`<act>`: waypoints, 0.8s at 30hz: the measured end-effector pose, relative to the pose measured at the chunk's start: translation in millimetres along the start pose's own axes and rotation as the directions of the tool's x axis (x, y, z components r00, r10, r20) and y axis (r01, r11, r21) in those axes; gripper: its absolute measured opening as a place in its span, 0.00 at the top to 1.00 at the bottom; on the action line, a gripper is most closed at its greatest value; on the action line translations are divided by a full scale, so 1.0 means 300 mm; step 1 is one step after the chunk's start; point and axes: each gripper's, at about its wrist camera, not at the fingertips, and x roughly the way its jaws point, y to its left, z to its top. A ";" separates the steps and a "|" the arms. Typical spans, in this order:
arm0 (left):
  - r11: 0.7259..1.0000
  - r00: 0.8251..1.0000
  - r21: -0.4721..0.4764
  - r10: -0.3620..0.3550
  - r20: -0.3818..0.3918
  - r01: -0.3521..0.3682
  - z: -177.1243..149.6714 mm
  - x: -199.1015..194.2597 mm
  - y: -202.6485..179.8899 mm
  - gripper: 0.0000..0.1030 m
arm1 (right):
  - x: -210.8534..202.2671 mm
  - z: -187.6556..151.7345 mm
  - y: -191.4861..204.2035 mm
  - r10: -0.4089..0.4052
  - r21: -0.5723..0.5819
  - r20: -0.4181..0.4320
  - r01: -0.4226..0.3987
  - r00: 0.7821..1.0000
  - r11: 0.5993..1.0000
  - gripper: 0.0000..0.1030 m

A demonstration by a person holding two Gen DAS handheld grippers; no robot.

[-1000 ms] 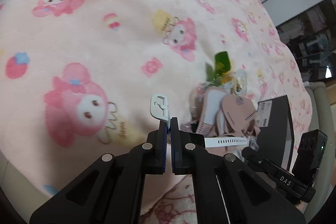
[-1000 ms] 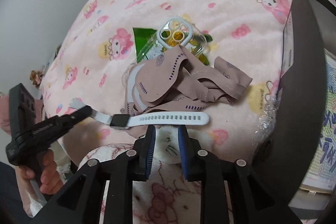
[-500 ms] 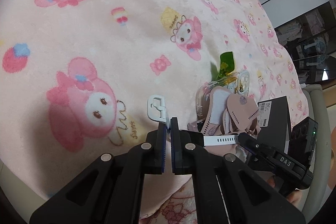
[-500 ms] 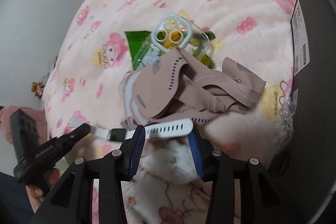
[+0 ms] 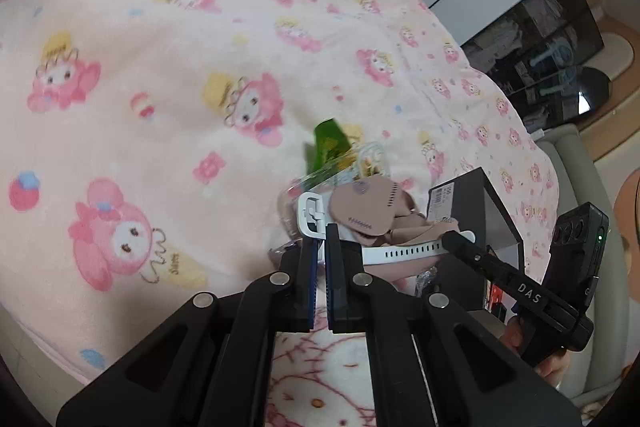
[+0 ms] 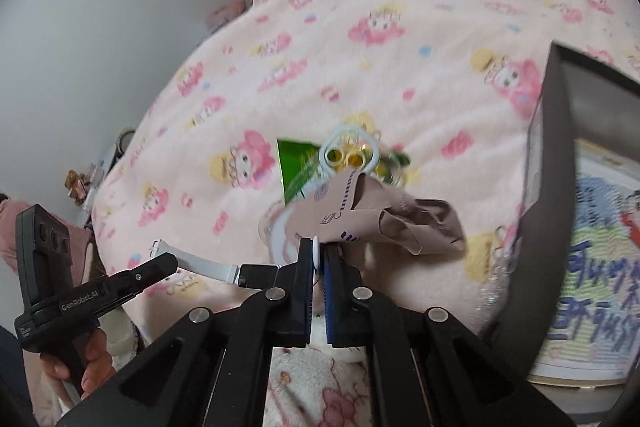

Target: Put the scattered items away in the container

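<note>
A white smartwatch (image 5: 404, 250) with a black face (image 6: 256, 274) is held at both ends, above the pink blanket. My left gripper (image 5: 322, 247) is shut on its buckle strap (image 5: 310, 213). My right gripper (image 6: 319, 259) is shut on its perforated strap, seen edge-on. Behind it lies a pile: mauve socks (image 6: 384, 217), a clear phone case (image 6: 352, 155) and a green packet (image 6: 296, 163). The black box (image 6: 552, 187) stands open at the right; it also shows in the left wrist view (image 5: 476, 203).
The pink cartoon-print blanket (image 5: 160, 67) covers the bed. A Hello Kitty fleece (image 5: 316, 379) lies under both grippers. A printed picture board (image 6: 592, 267) lies right of the box. A grey wall and a shelf stand beyond the bed's far left.
My right gripper has shut on the perforated strap. The watch has lifted off the socks, and both grippers have risen with it.
</note>
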 end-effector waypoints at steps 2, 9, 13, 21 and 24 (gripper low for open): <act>1.000 1.000 0.023 0.009 0.012 -0.010 0.002 -0.013 -0.034 0.99 | -0.025 -0.007 -0.009 -0.019 0.003 0.005 0.019 1.000 1.000 0.97; 0.999 0.999 0.047 0.023 0.044 -0.025 -0.019 -0.044 -0.087 0.99 | -0.064 -0.068 -0.053 -0.042 0.007 -0.090 0.043 0.995 0.999 0.96; 0.997 0.996 0.016 0.079 0.047 -0.080 -0.033 -0.036 -0.044 0.99 | -0.027 -0.100 -0.063 -0.042 0.013 -0.147 0.045 0.988 0.999 0.95; 0.998 0.997 0.015 0.062 0.037 -0.063 -0.051 -0.057 -0.018 0.99 | -0.045 -0.112 -0.036 -0.056 -0.028 -0.112 0.053 0.992 0.998 0.94; 0.998 0.999 0.049 0.034 0.041 -0.036 -0.045 -0.070 -0.065 0.99 | -0.131 -0.097 0.021 -0.061 -0.090 -0.010 0.060 0.998 0.994 0.95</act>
